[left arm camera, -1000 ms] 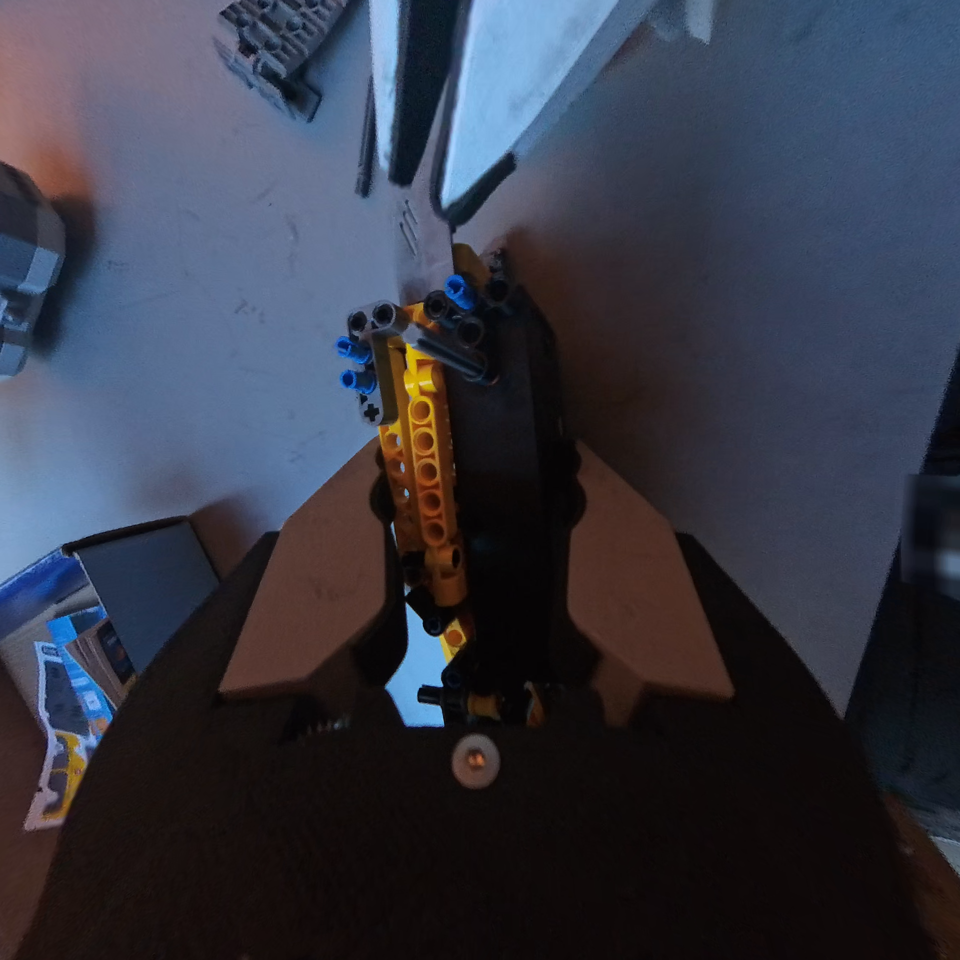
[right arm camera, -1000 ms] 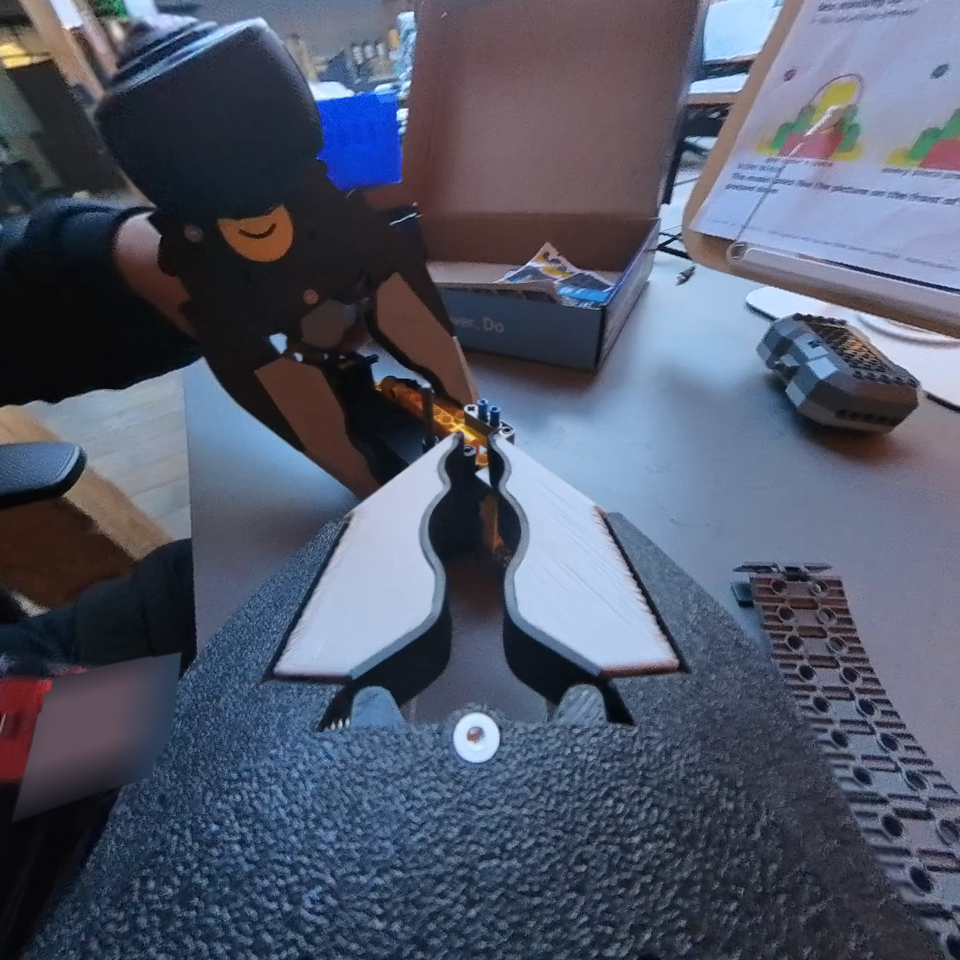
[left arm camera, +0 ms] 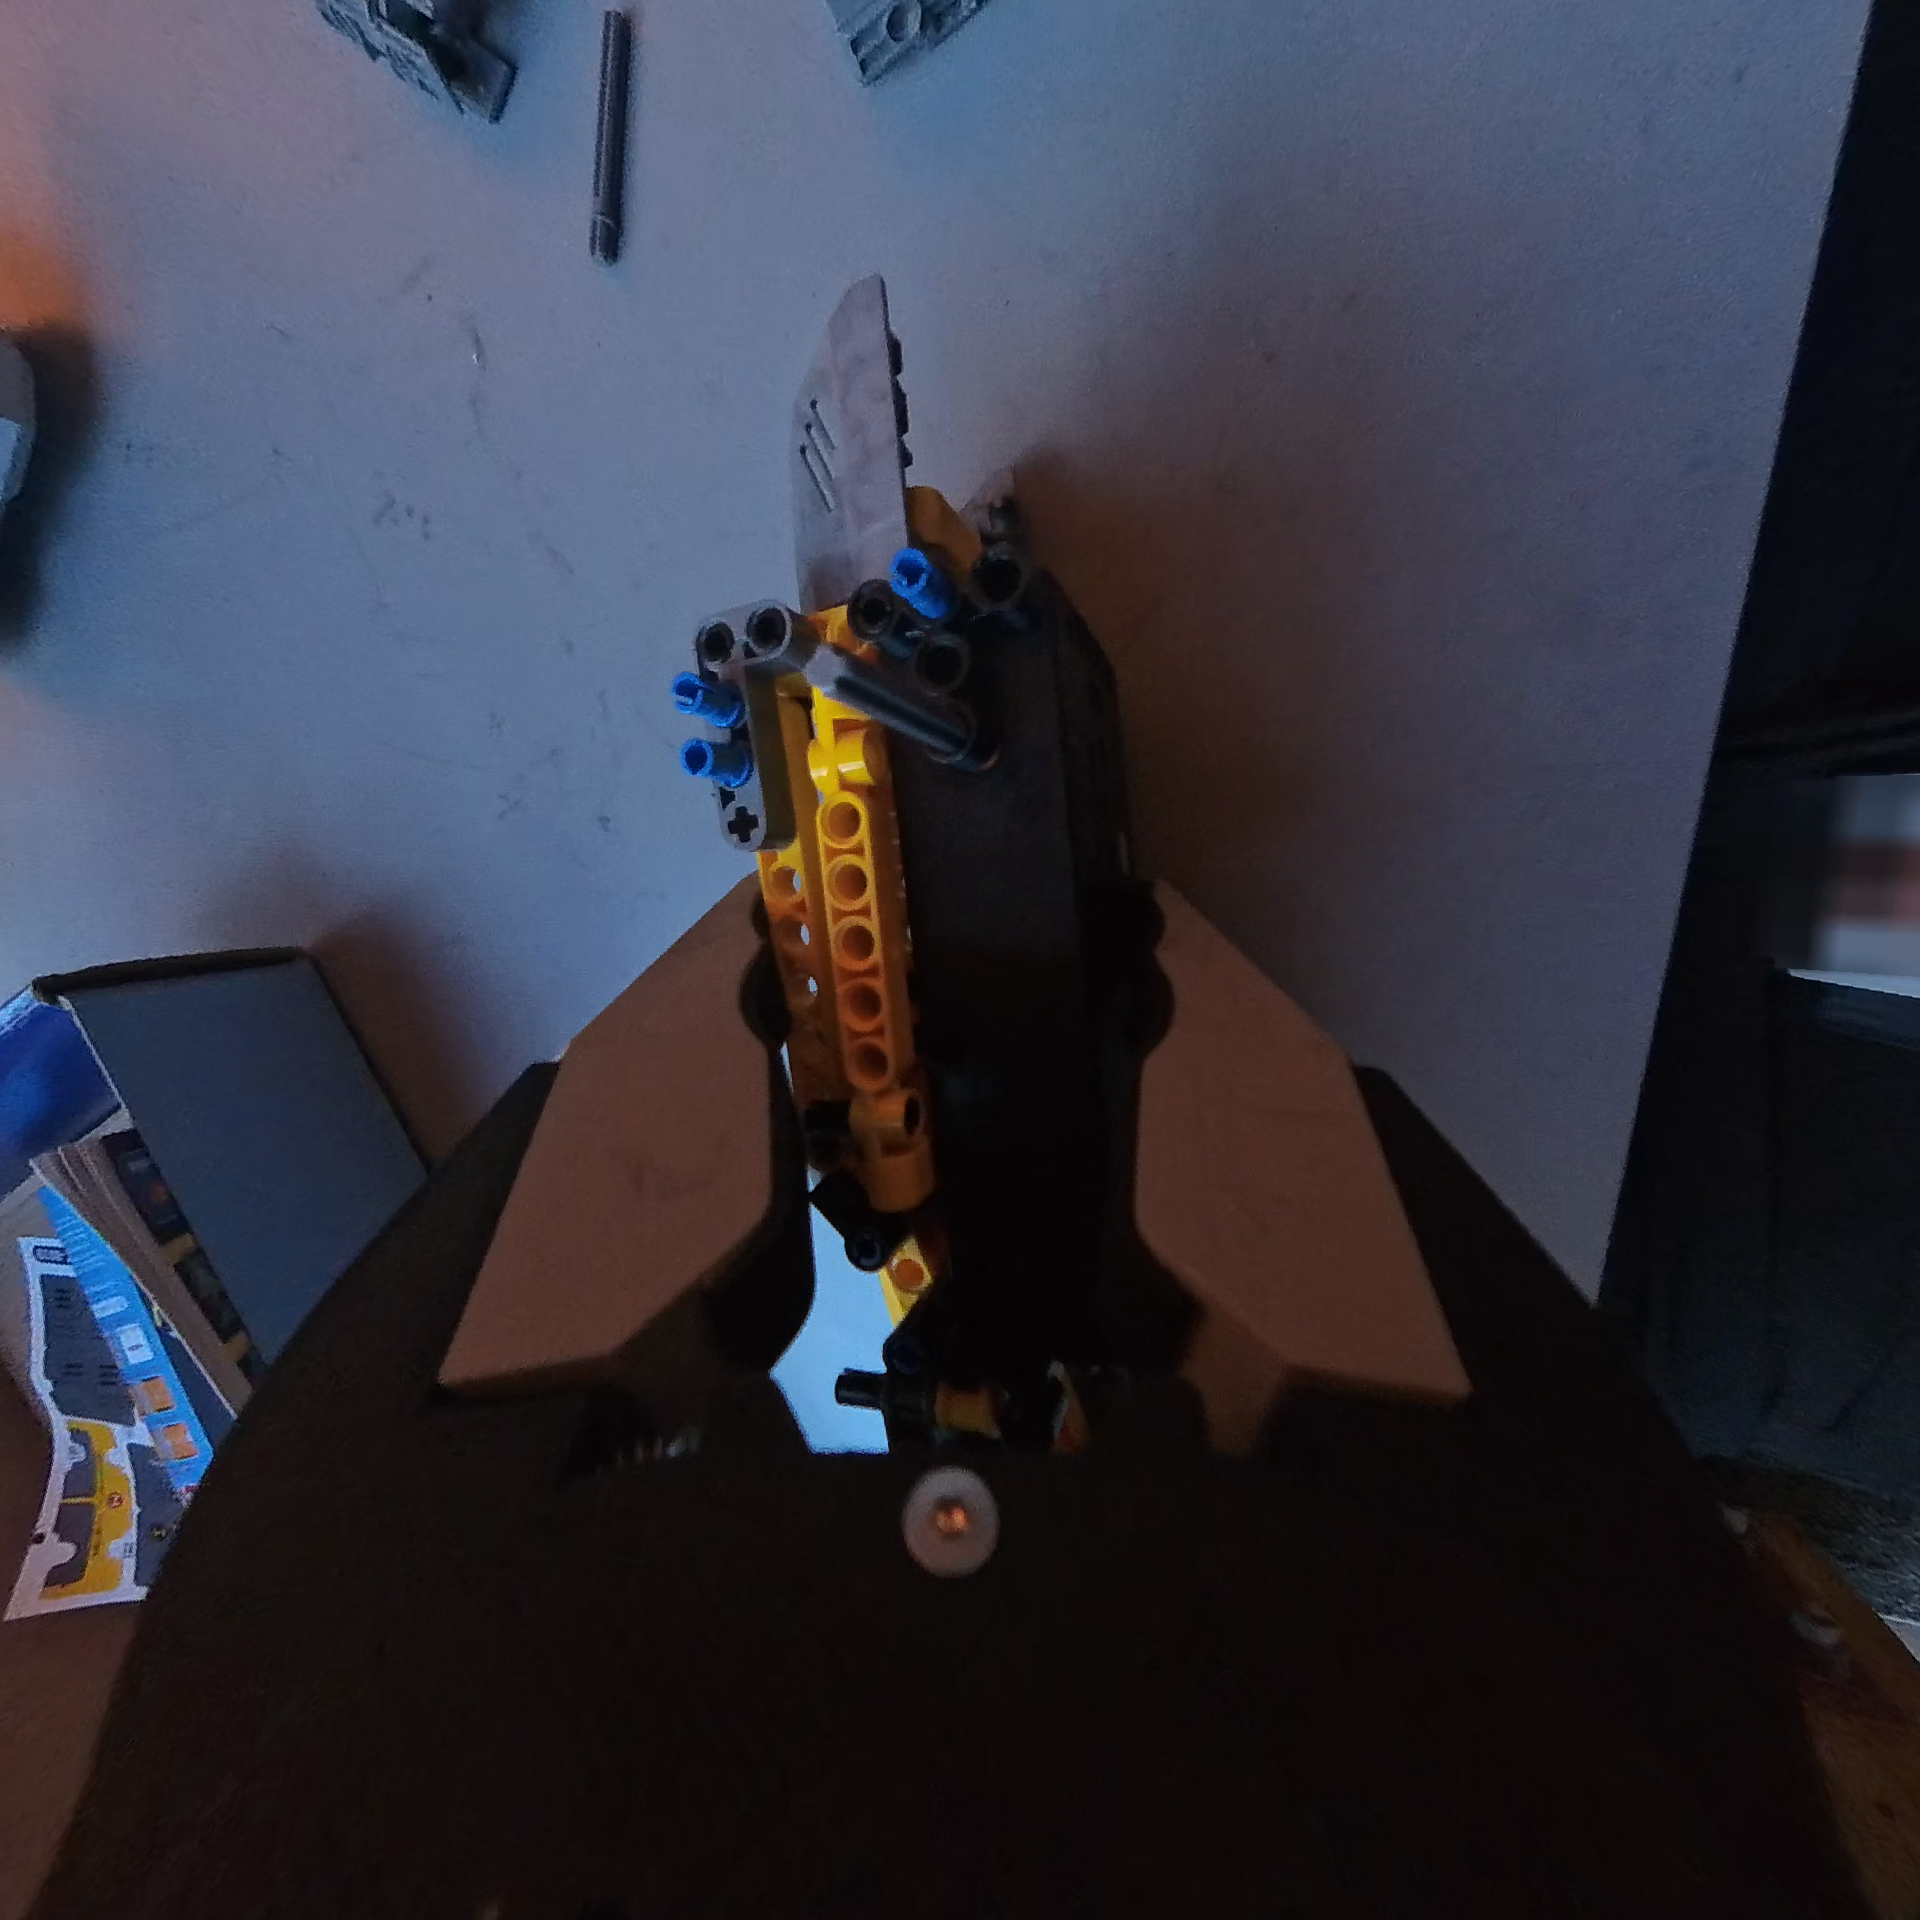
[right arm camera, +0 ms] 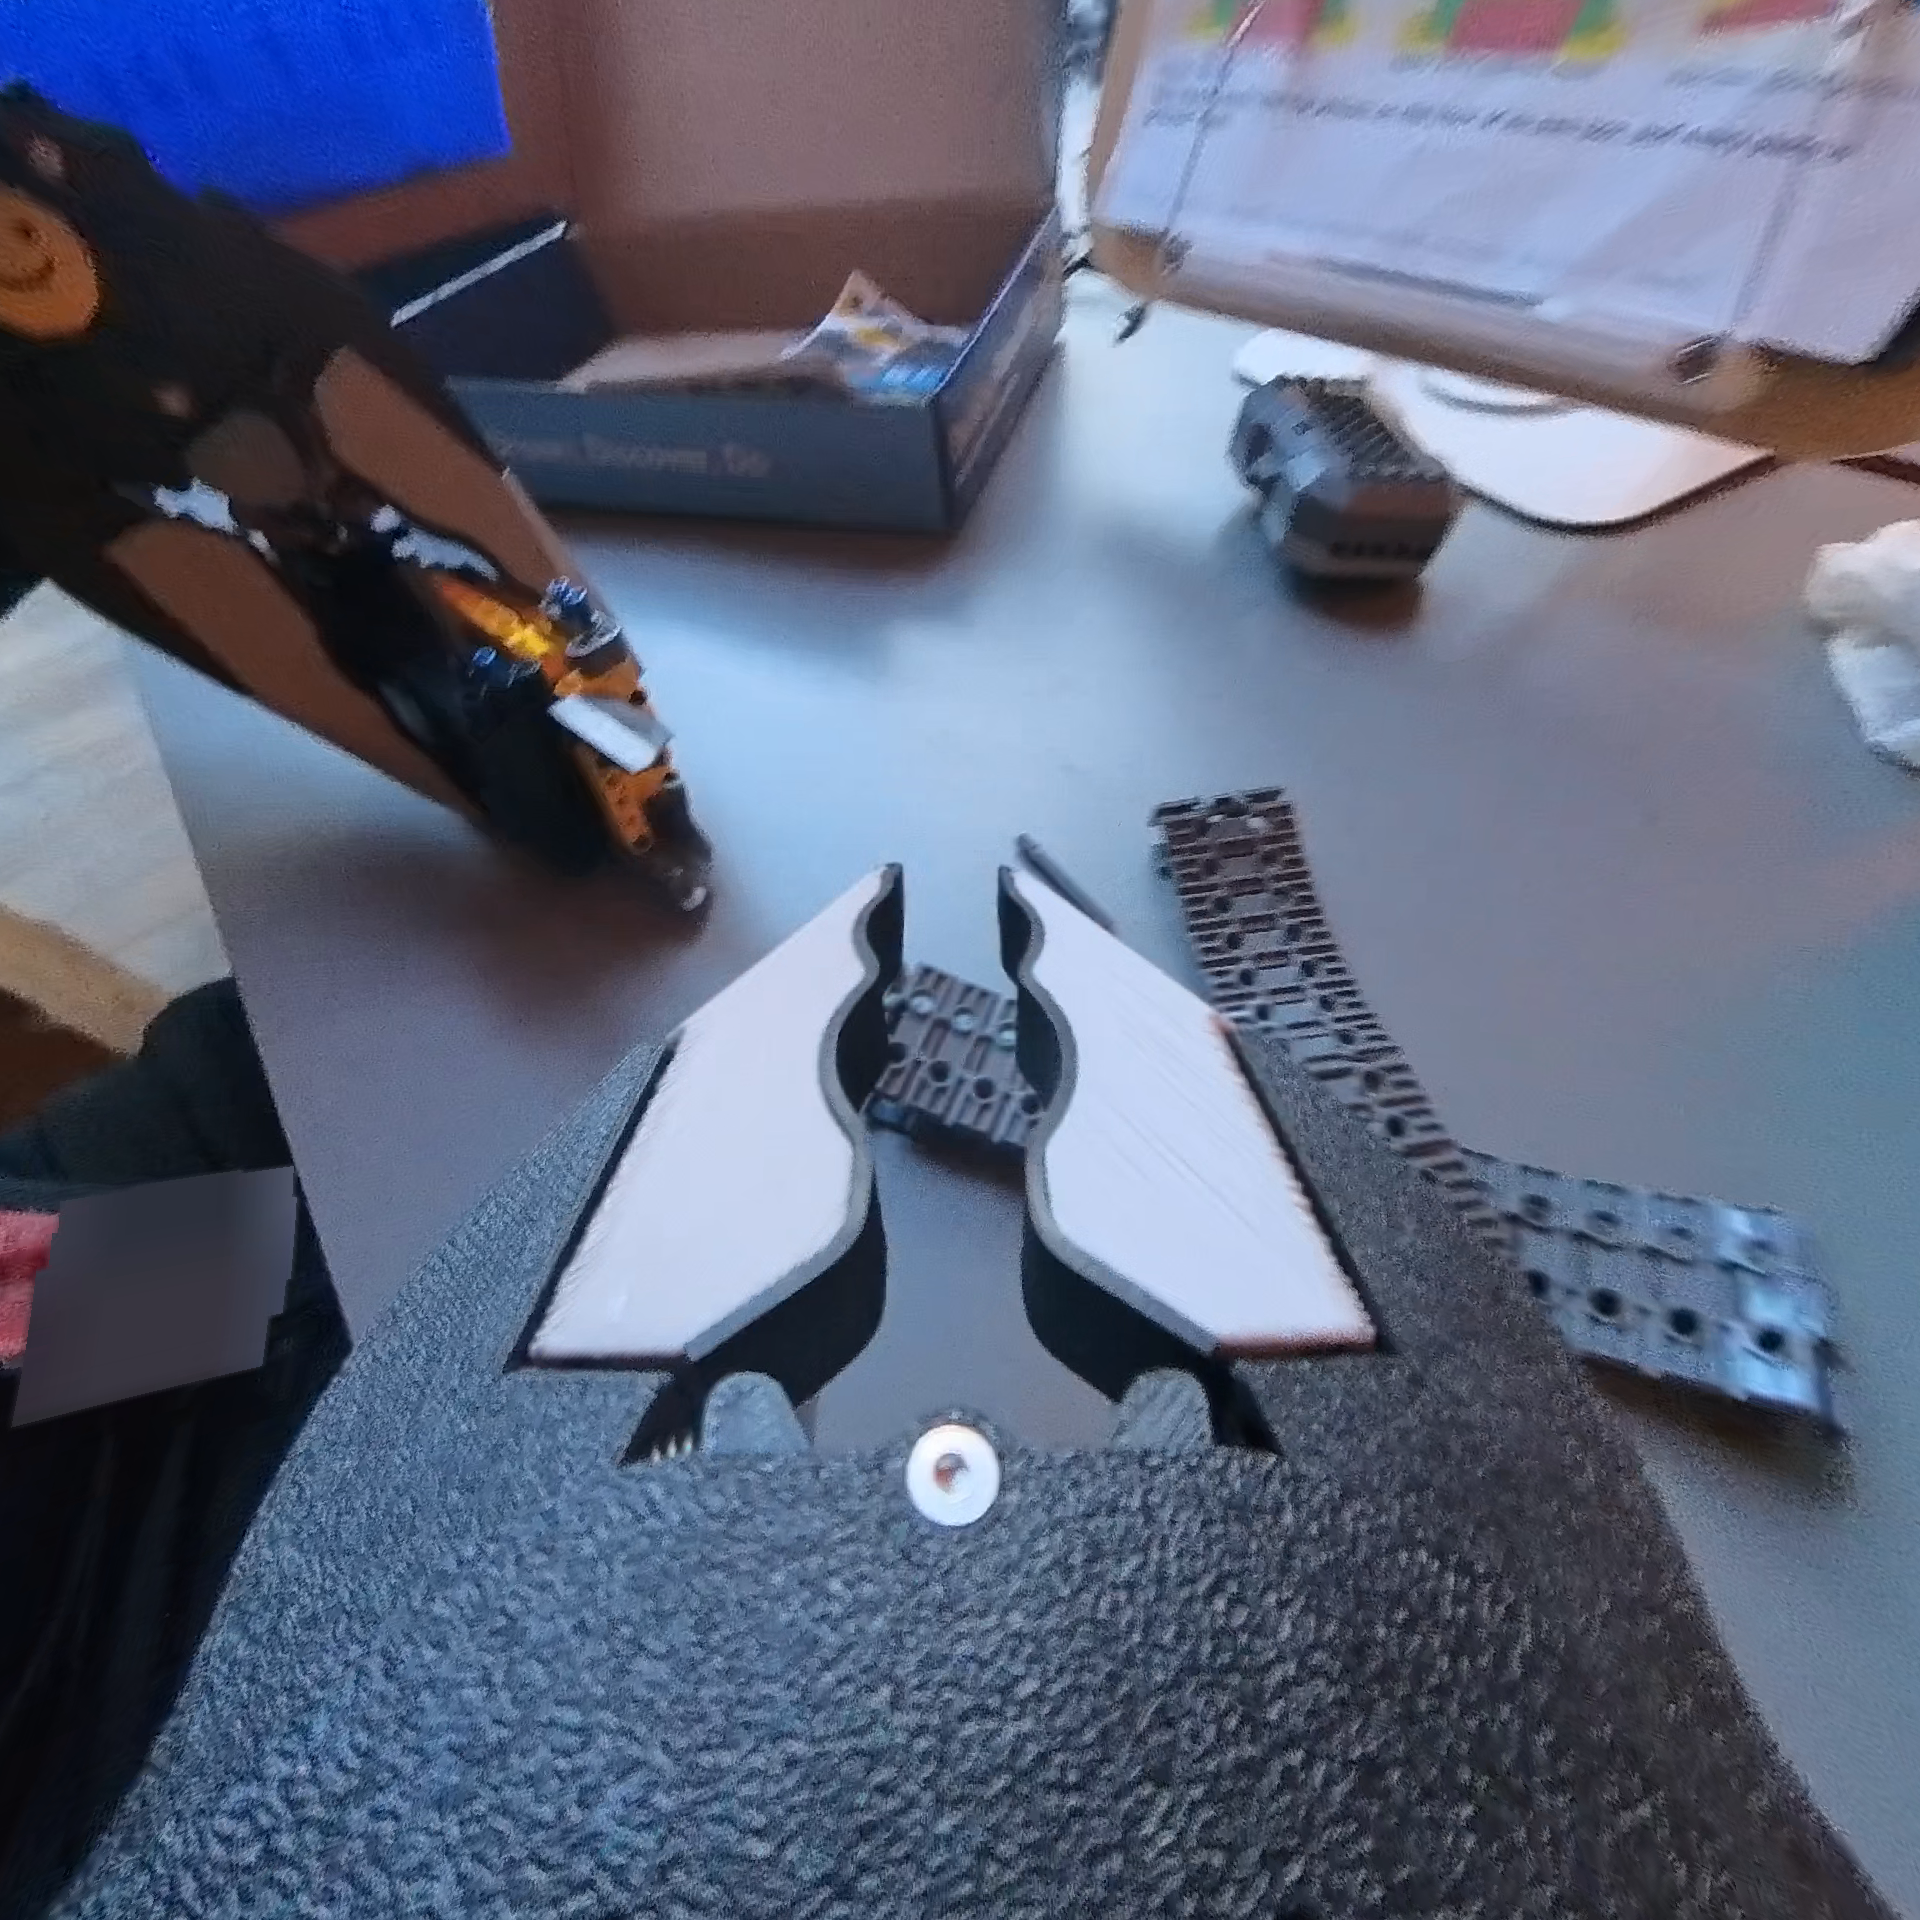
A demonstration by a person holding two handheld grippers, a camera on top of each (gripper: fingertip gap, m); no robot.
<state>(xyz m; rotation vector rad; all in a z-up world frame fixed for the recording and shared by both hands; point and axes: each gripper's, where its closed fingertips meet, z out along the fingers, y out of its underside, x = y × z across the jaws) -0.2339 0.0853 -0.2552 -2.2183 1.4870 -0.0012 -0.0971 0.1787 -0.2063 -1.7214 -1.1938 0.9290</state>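
My left gripper is shut on a yellow and black Technic assembly with blue pins and a grey panel at its far end, tip down near the table. It also shows in the right wrist view, held by the left gripper at far left. My right gripper is open and empty, just above the table. A short dark track piece lies on the table beneath the gap between its fingers. A black axle lies beside the right fingertip.
A long dark track strip lies right of the right gripper. An open blue box with leaflets, a grey brick lump and a board with a paper sheet stand at the back. The axle also shows beyond the assembly in the left wrist view. My hands' fingertips stand some 20 cm from each other.
My right gripper has let go at the assembly's tip, opened, and pulled back right over the track pieces. The grey panel stays on the assembly. The left gripper still holds the assembly.
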